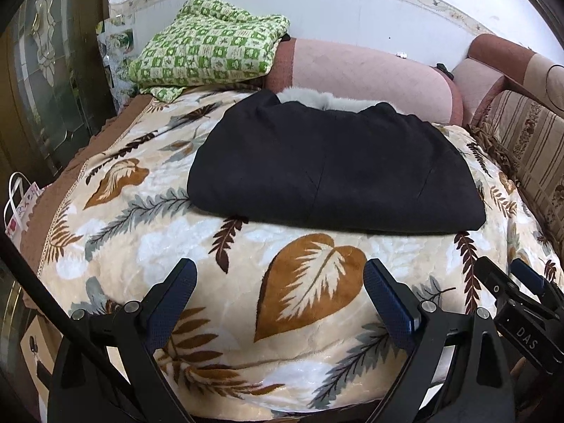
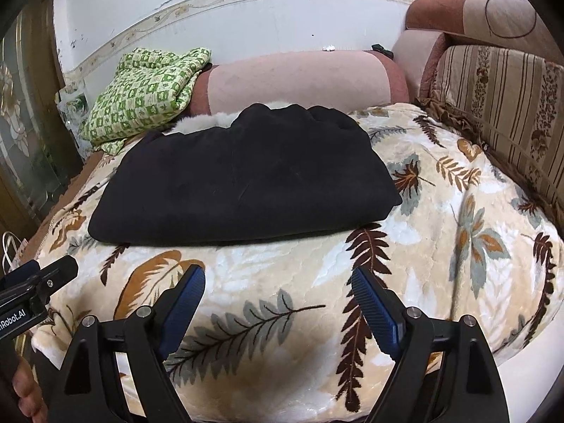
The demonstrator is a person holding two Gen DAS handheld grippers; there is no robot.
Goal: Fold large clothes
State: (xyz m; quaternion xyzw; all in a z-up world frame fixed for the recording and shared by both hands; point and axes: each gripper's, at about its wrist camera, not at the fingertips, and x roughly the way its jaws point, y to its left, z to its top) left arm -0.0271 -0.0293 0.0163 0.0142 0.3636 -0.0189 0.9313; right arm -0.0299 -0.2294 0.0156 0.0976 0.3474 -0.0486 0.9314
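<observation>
A black coat (image 1: 335, 169) with a grey fur collar (image 1: 310, 98) lies folded into a flat rectangle on the leaf-patterned blanket (image 1: 310, 282). It also shows in the right wrist view (image 2: 243, 179), fur collar (image 2: 218, 120) at its far edge. My left gripper (image 1: 280, 278) is open and empty, hovering over the blanket in front of the coat. My right gripper (image 2: 278, 285) is open and empty, also short of the coat's near edge. The right gripper shows at the right edge of the left wrist view (image 1: 511, 282); the left gripper shows at the left edge of the right wrist view (image 2: 42, 278).
A green checkered quilt (image 1: 208, 49) is piled at the back left beside a pink bolster (image 1: 370, 70). A striped sofa back (image 2: 500, 105) runs along the right. A glass-panelled door (image 1: 46, 81) and a white bag (image 1: 19, 204) stand at the left.
</observation>
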